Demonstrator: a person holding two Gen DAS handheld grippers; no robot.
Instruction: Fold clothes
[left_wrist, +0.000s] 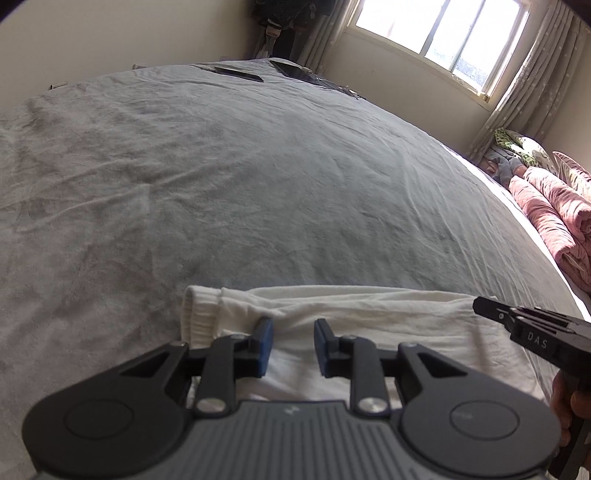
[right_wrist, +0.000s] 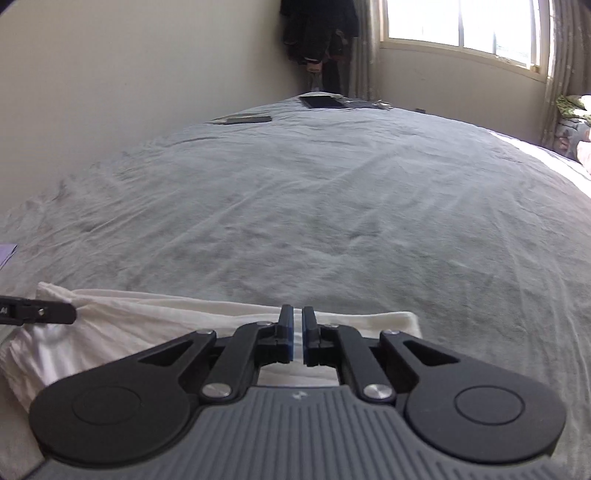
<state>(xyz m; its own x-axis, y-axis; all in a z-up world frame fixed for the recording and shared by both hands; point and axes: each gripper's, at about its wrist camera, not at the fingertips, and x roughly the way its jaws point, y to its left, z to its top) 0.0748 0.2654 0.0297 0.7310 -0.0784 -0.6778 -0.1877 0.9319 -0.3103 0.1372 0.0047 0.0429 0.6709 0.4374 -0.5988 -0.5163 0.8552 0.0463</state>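
Our left claw (left_wrist: 293, 347) stands with its blue pads apart, empty, hovering over the near-left part of the white garment (left_wrist: 369, 332), just beside its ribbed cuff (left_wrist: 199, 314). Whether the pads touch the cloth we cannot tell. Our right claw (right_wrist: 298, 334) has its pads drawn almost together, with a thin strip of white showing in the narrow gap; we judge it is pinching a layer of the garment near the garment's right end, though the pinch itself is partly hidden by the claw.

The garment lies on the grey bed (left_wrist: 258, 184) as a long, narrow band along the bed's near edge, with more than one layer showing at its far edge and the cuff stacked at its left end. So we judge at least one lengthwise fold is in place. What we cannot settle is whether this band is about to be folded across into a compact bundle, or is being smoothed down as a finished fold.

Beyond the garment the bed stretches bare toward the window (left_wrist: 443, 33), and pink bedding (left_wrist: 554, 210) sits off the bed's right side.
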